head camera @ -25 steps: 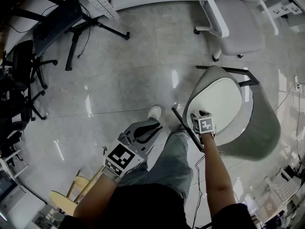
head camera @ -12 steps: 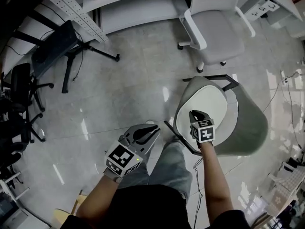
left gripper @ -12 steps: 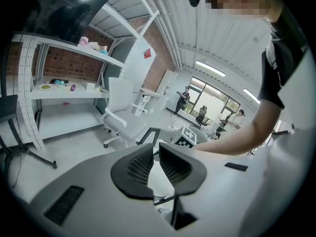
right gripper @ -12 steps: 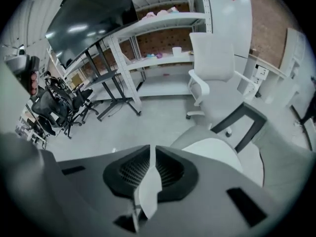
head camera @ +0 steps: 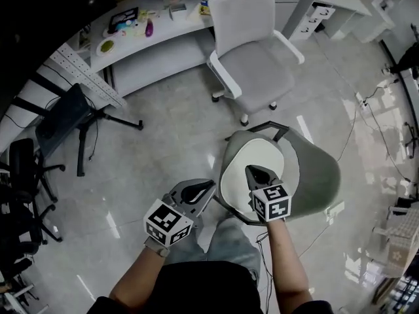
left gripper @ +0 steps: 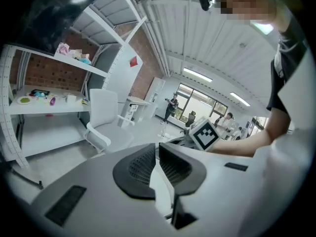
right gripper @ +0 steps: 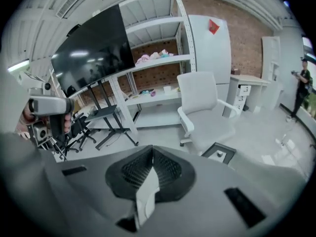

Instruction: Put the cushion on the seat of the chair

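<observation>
My right gripper [right gripper: 152, 148] has just been closing; its jaws now meet at the tips with nothing between them. My left gripper [left gripper: 157, 147] has its jaws pressed together too, and they are empty as well.

The cushion [head camera: 237, 175] is in neither gripper. It lies flat on the seat of the grey shell chair [head camera: 317, 175], a pale oval inside the darker shell. In the head view its long axis runs away from me toward the white office chair [head camera: 252, 57], with the far end leaning slightly right. My right gripper hangs above it, tips pointing along that same line, while my left gripper sits to the cushion's left, over the floor [head camera: 157, 142] and clear of the chair.

From above, my right gripper and its marker cube cover the cushion's near right part, so I cannot trace that edge. Most of the chair's dark frame is hidden under the shell. Neither gripper view shows the cushion; both look out over the room.
</observation>
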